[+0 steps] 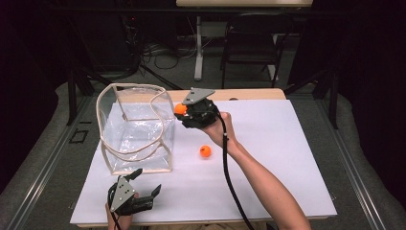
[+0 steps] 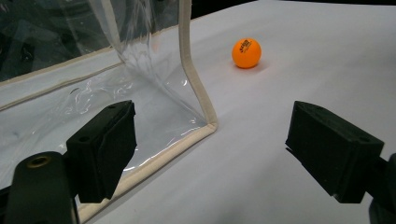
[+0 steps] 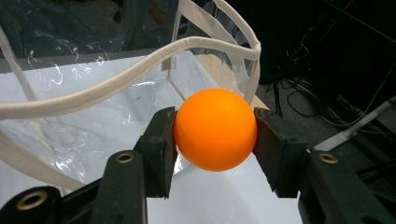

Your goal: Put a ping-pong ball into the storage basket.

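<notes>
Your right gripper [image 1: 183,111] has its fingers [image 3: 159,149] clamped on an orange ball [image 3: 215,129], one pad on each side of it. In the high view you hold that ball [image 1: 180,109] raised off the table [image 1: 287,158], just beside the right wall of the clear bag [image 1: 136,129] and near its top rim. The bag stands open on the left half of the table, its cream trim and handle loops drooping across the mouth. A second ball [image 1: 205,151] lies on the white table to the right of the bag's near right corner, well apart from both grippers. Your left gripper [image 1: 143,184] rests low at the near edge, its fingers [image 2: 105,144] spread wide apart with nothing between them, pointing past the bag's near corner [image 2: 210,126] toward that second ball [image 2: 246,52].
</notes>
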